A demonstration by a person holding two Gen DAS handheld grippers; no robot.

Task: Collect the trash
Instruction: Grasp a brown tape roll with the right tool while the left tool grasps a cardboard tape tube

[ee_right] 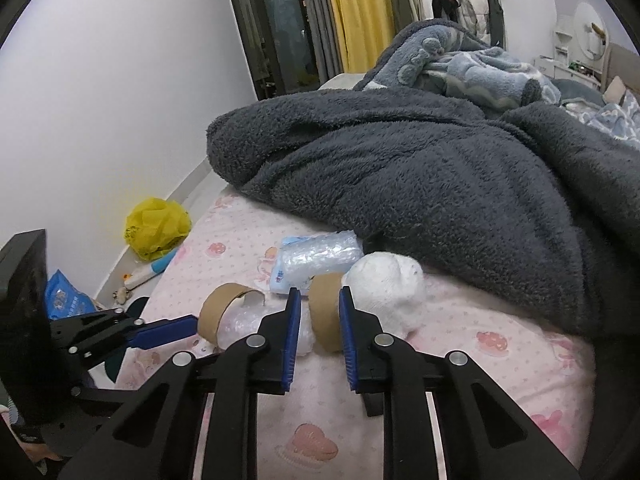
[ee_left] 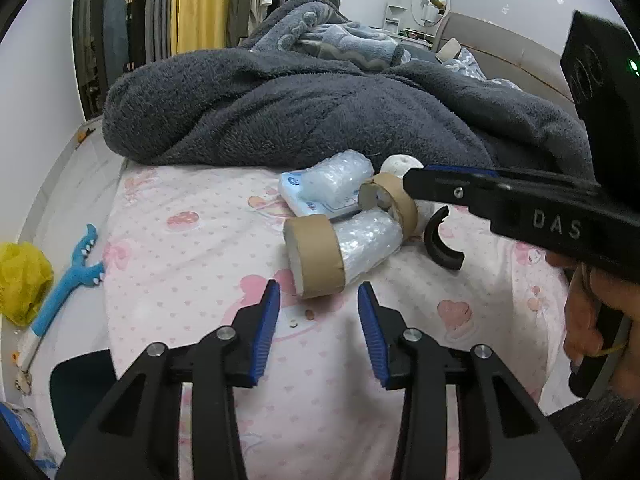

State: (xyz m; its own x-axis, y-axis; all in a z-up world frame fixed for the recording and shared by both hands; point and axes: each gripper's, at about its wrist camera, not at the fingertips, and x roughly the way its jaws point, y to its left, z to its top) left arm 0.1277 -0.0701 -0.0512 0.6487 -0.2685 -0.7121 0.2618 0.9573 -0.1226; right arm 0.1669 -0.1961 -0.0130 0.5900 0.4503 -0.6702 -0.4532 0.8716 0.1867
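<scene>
Trash is lying in a small cluster on the pink heart-print bed sheet, just in front of a heaped dark grey fleece blanket. Nearest the left gripper is sitting a brown tape roll wrapped round a wad of bubble wrap; the left jaws are standing spread apart just short of it, gripping nothing. Behind it, a second brown tape roll is resting against a white balled sock, and a blue-and-white packet with more bubble wrap on top is lying beside them. The right gripper is reaching over this second roll, its jaws parted with the blue pads either side of the roll's band; whether the pads are touching it is not clear from either view. A curved black plastic piece is sitting on the sheet to the right of the cluster in the left wrist view. On the floor beside the bed, a crumpled yellow plastic bag is lying against the wall, with a blue toothed toy near it.
</scene>
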